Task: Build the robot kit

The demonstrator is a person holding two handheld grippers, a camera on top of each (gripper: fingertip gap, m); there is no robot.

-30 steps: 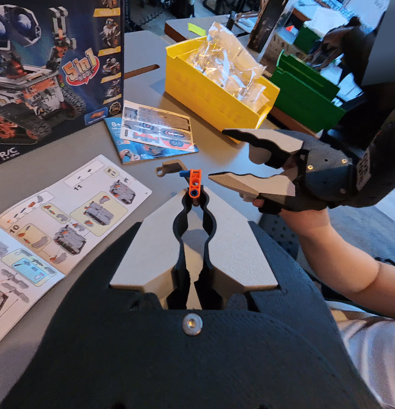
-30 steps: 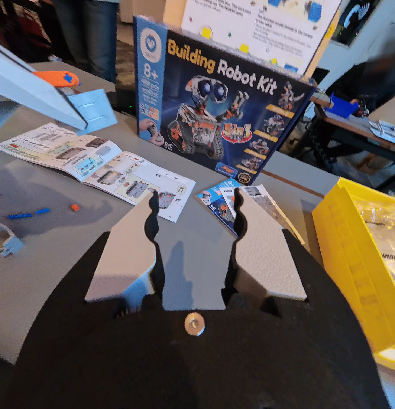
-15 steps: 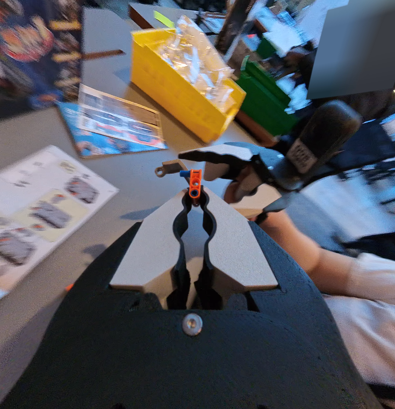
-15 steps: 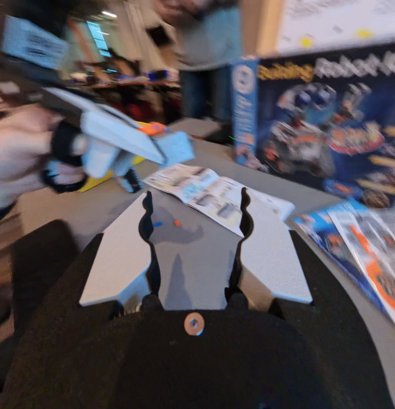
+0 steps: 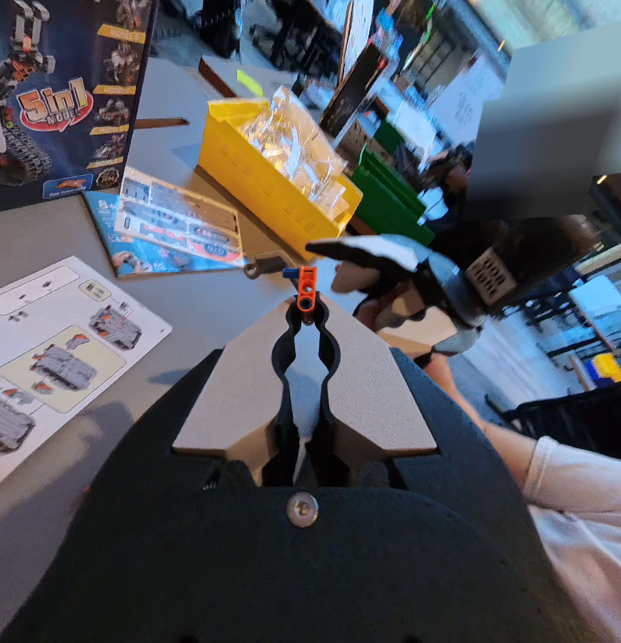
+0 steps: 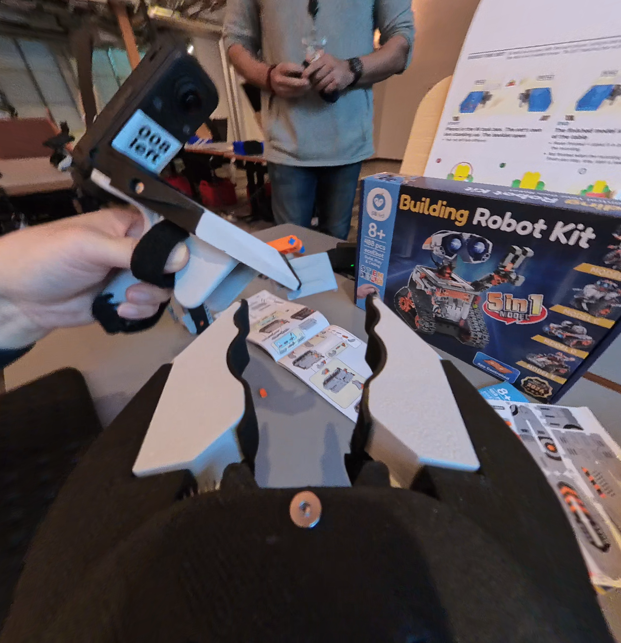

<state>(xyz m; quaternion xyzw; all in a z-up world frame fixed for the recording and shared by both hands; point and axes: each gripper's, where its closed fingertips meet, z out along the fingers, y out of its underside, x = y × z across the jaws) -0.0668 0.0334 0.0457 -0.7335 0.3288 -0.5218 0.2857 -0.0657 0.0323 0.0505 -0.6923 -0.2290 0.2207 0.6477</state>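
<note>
Between the left tongs (image 5: 306,306), clamped at the tips: orange connector (image 5: 306,291) w/ blue pin; right tongs (image 6: 307,313) apart, empty, above counter (image 6: 295,449).

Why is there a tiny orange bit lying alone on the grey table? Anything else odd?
A small orange piece lies loose on the table, beside the open instruction booklet, apart from the orange beam held in the left claw. Nothing looks damaged.

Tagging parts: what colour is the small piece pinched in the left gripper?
Orange piece, with a blue pin through it; clearest in the left wrist view.
</note>
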